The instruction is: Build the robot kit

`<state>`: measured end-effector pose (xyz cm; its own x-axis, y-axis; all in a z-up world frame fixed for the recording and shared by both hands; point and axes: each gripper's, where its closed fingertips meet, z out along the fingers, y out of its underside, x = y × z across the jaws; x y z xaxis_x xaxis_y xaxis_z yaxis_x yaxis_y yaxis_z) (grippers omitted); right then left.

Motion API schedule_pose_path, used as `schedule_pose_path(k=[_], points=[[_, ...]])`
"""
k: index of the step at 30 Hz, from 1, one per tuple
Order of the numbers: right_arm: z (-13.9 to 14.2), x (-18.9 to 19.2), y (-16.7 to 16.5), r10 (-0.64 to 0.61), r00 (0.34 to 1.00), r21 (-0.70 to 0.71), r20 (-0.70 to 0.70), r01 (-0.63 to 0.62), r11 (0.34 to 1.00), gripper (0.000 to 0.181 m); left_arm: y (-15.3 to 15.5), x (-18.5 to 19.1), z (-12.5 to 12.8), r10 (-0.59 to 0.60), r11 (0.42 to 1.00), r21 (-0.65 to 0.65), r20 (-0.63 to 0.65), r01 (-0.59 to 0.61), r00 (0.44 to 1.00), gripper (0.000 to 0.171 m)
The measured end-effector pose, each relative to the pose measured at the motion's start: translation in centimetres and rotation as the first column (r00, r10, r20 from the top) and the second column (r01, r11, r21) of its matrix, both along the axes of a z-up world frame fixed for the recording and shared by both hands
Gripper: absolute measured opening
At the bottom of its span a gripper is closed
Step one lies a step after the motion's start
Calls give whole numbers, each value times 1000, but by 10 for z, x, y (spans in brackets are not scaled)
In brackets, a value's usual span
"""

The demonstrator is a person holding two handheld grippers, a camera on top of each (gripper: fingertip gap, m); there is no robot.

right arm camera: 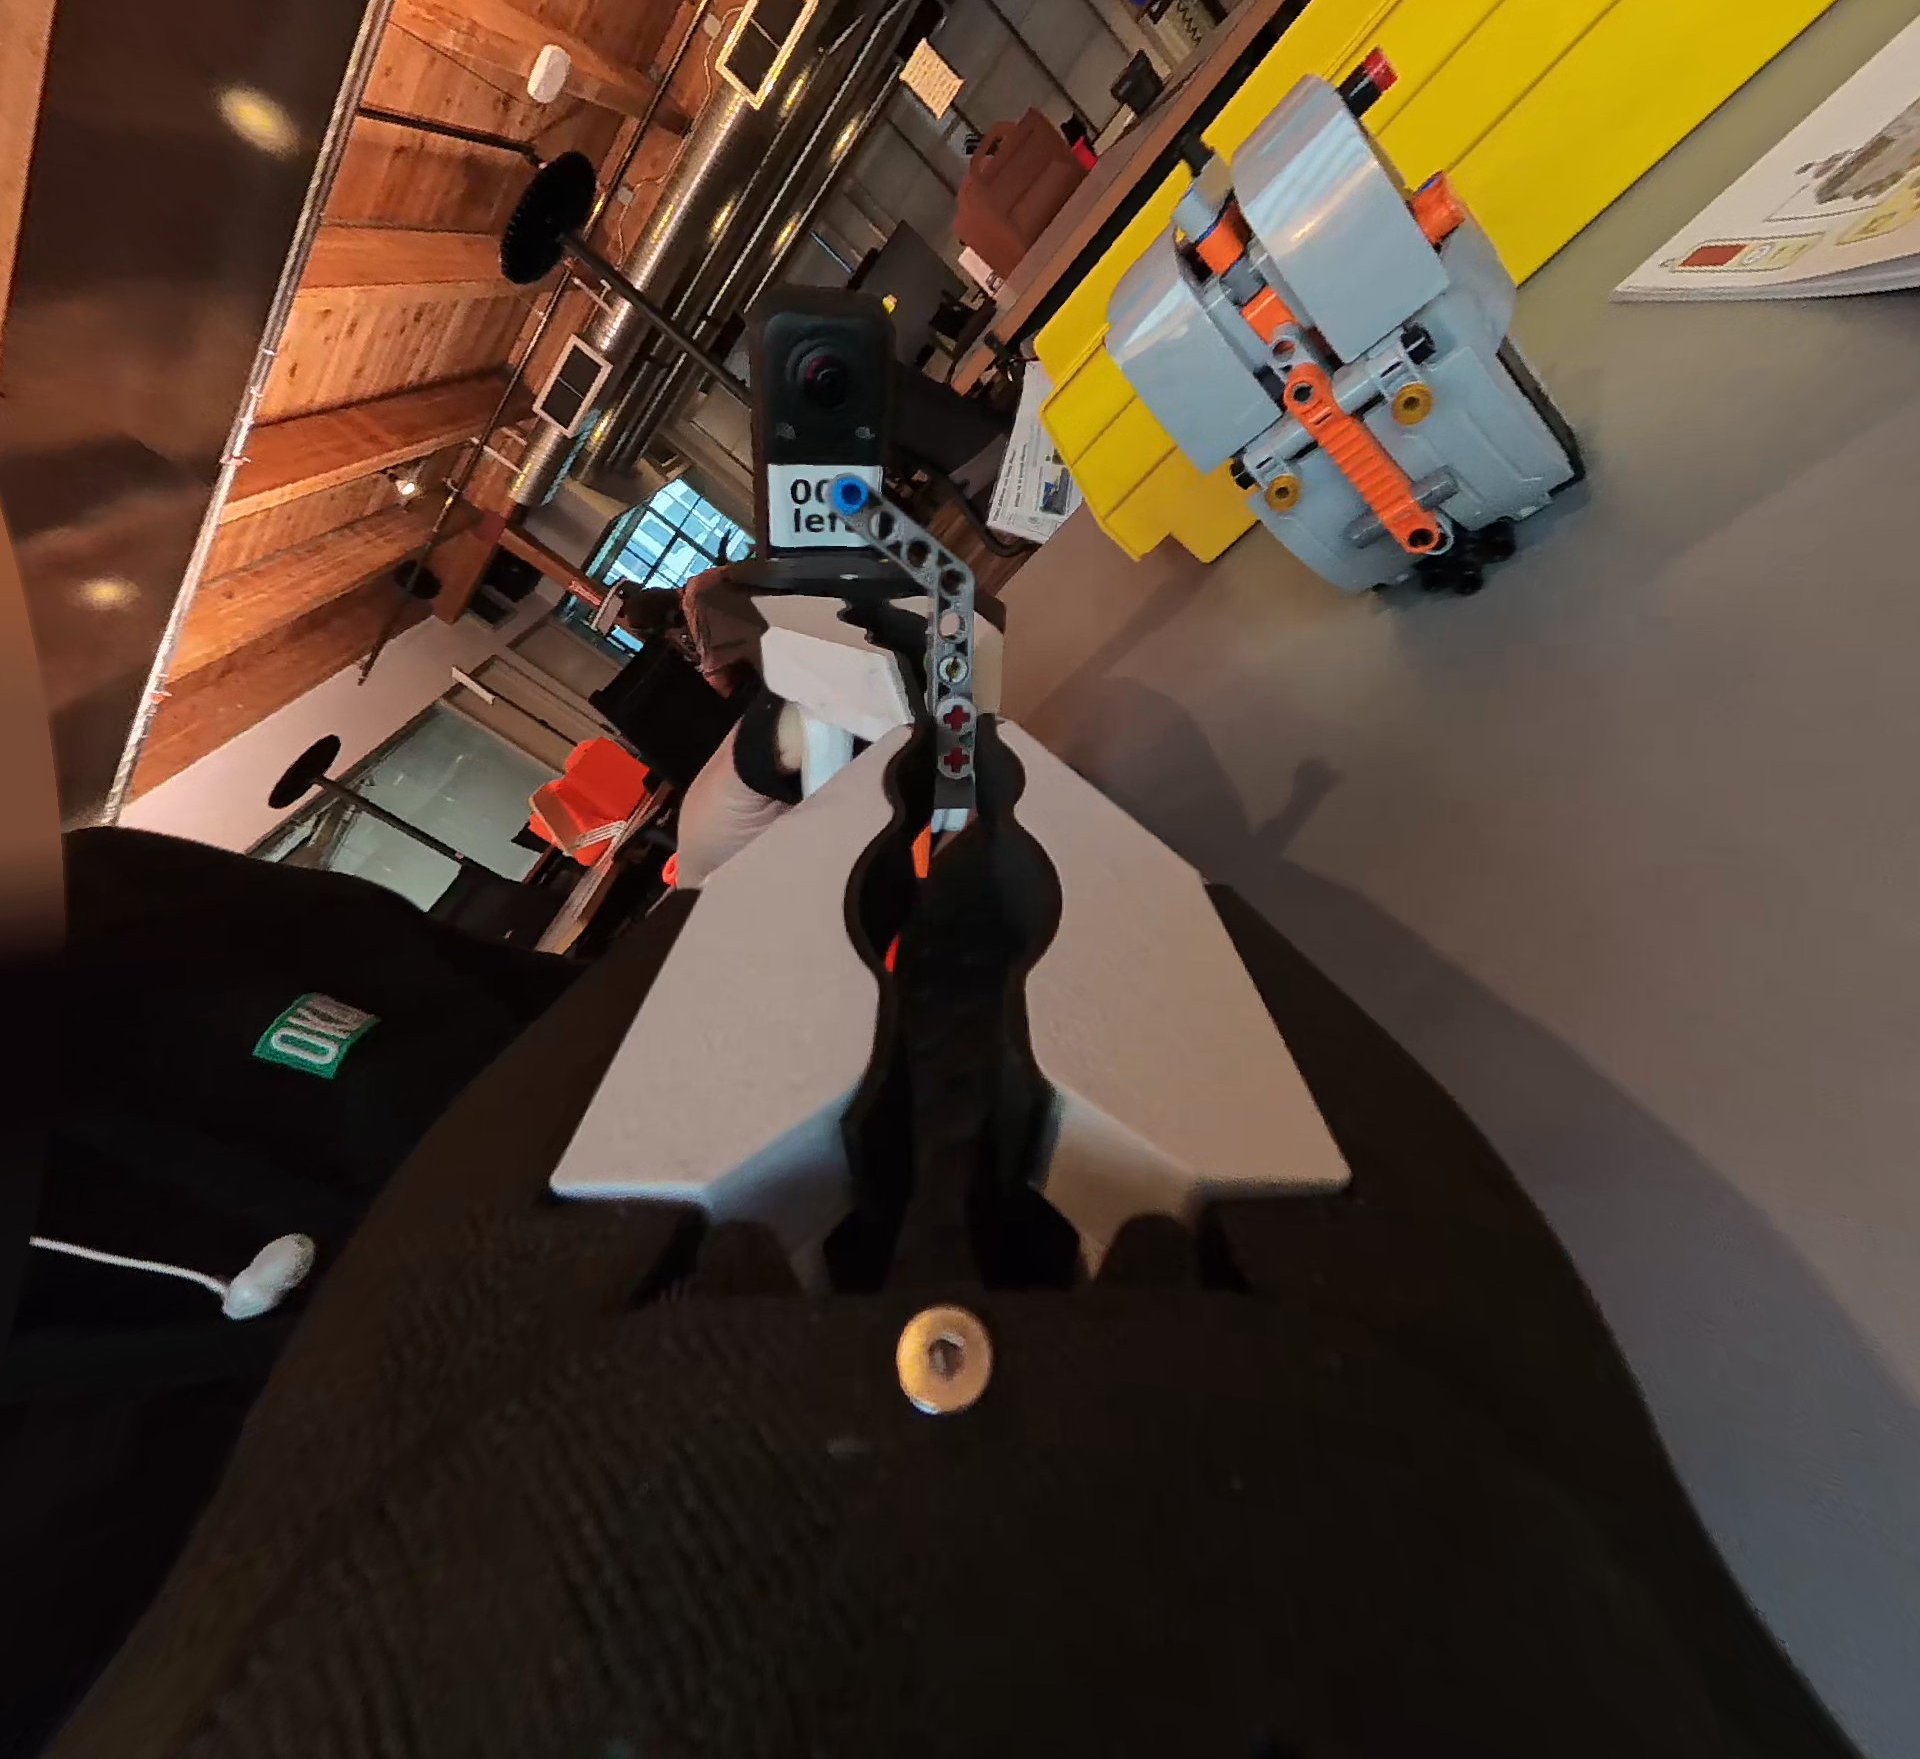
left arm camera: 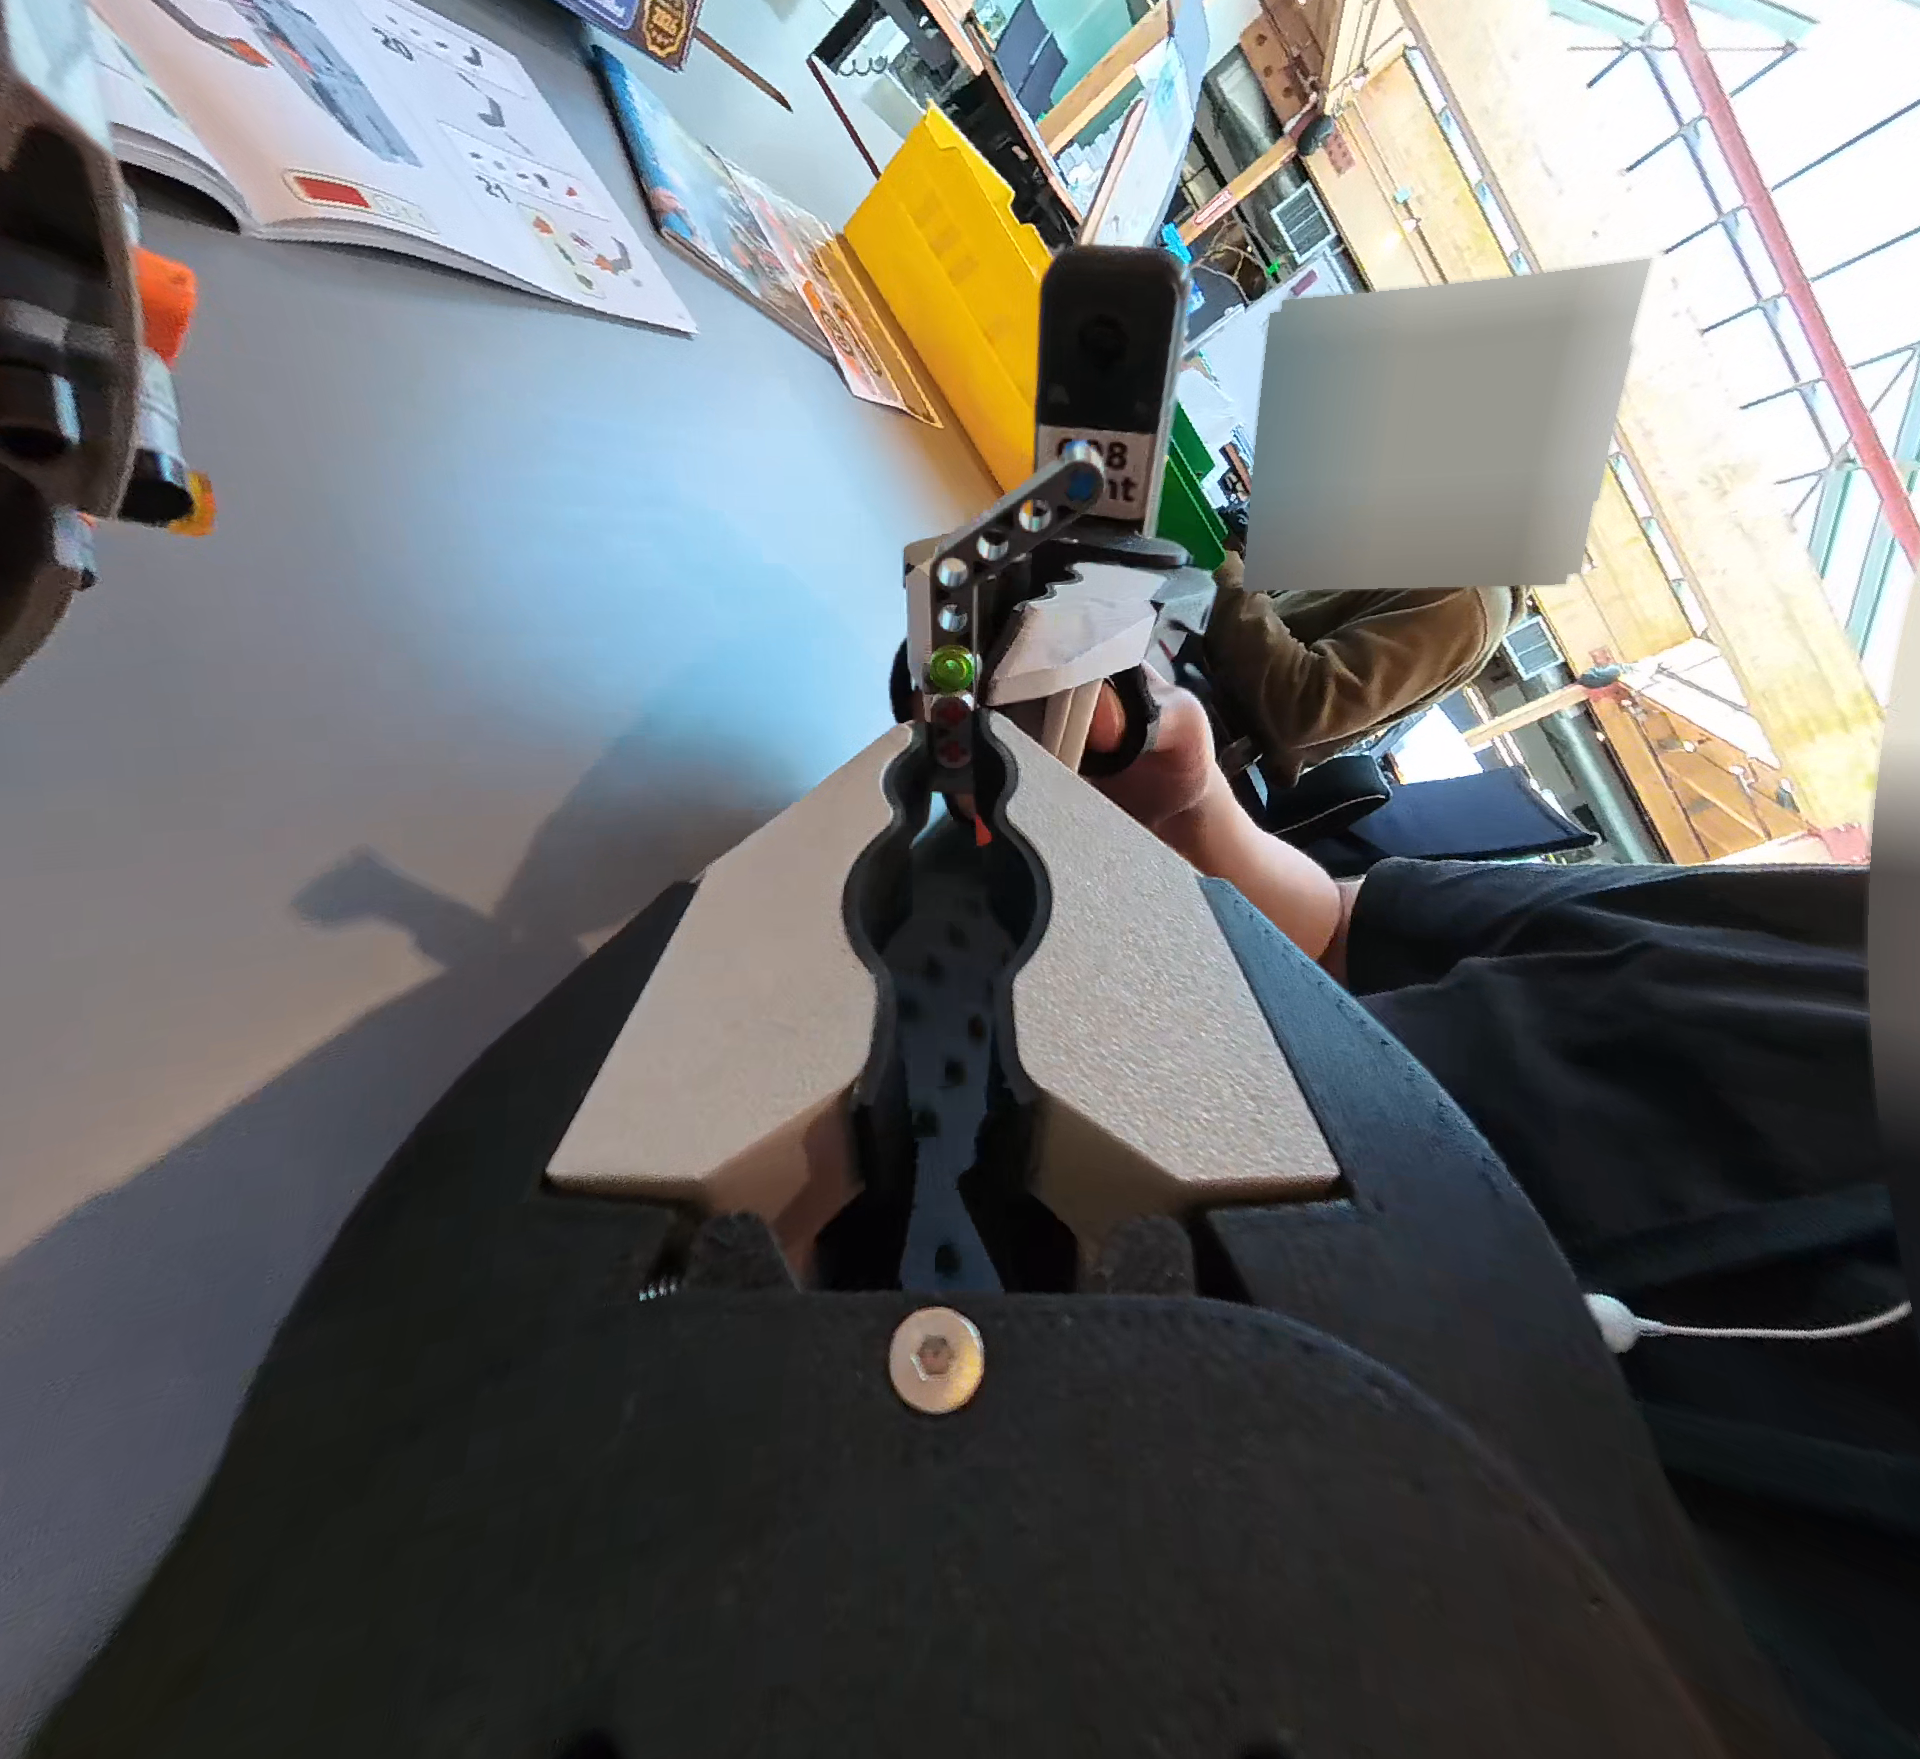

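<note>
Left wrist view | both claws (left arm camera: pixel 951 753) (right arm camera: pixel 951 764) clamp bent beam (left arm camera: pixel 987 556) | model (right arm camera: pixel 1340 338), yellow bin (right arm camera: pixel 1558 47) nearby

Workshop or maker-space in a converted industrial hall; exposed timber ceiling (right arm camera: pixel 436 182) with metal ductwork (right arm camera: pixel 727 120); red steel beam (left arm camera: pixel 1756 182) under glazed roof; grey worktable (left arm camera: pixel 468 566) carrying open building-brick instruction booklet (left arm camera: pixel 343 109), half-built grey-and-orange brick model (right arm camera: pixel 1340 359), yellow storage bin (right arm camera: pixel 1455 78); more workbenches behind.
</note>
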<state>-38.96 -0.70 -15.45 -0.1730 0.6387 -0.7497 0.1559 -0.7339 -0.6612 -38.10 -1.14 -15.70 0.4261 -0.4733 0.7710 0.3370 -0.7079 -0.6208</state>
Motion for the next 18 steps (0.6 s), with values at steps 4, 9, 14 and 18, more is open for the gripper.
schedule_pose_path(k=[4, 9, 14, 18], points=[[4, 2, -7, 57, 998, -40, -41, -59, 997, 8, -5, 1, 2, -48, 999, 9, 27, 48, 998, 6], [15, 7, -19, 173, 979, -110, -107, -185, 977, 7, -17, 7, 14, -165, 986, 37, 130, 162, 978, 5], [11, 6, -17, 147, 985, -123, -86, -157, 980, 8, -16, 7, 11, -155, 988, 23, 131, 153, 979, 5], [6, 4, -14, 85, 995, -59, -44, -87, 994, 8, -13, 6, 6, -126, 992, 13, 92, 125, 988, 5]])
